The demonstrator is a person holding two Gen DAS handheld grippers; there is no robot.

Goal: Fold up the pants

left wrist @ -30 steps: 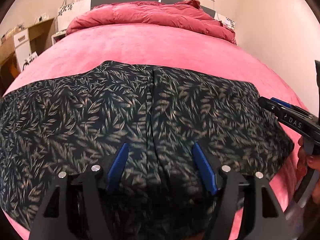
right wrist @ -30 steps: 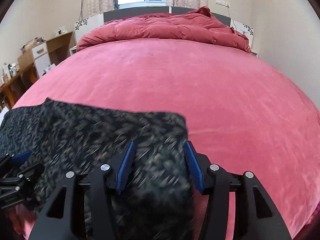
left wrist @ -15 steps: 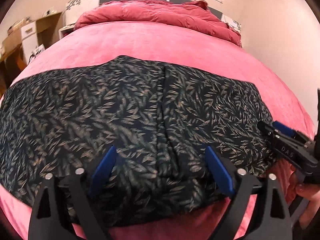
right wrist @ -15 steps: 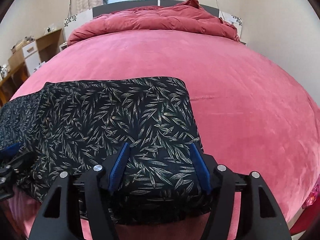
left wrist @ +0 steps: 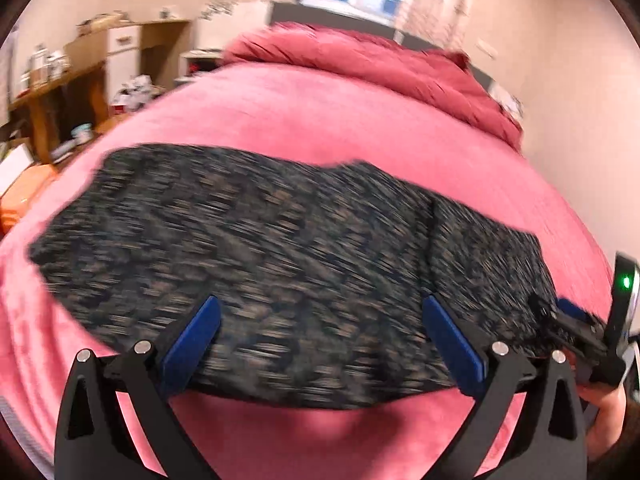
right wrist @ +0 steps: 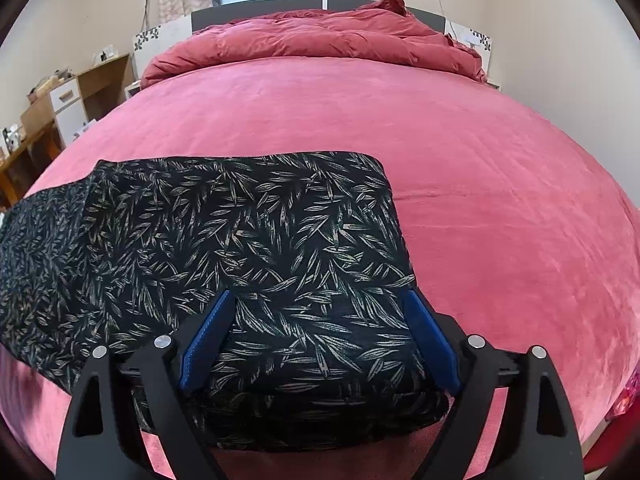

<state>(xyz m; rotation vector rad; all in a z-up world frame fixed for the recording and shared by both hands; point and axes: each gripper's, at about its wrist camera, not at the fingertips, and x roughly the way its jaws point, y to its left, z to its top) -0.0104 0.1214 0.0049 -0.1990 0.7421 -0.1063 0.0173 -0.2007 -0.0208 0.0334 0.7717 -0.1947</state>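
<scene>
Pants (right wrist: 240,248): folded flat on bed (right wrist: 480,184). Left view alone shows us the right gripper (left wrist: 568,320). Both grippers have just been opening, released; left gripper (left wrist: 320,340) has pulled back.

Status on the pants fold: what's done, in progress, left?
Done: the pants lie flat on the bed, right end doubled over into a thick edge. In hand: nothing; the left gripper and right gripper have just been opening, pads clear of the cloth. Left: probably folding the long left end.
</scene>
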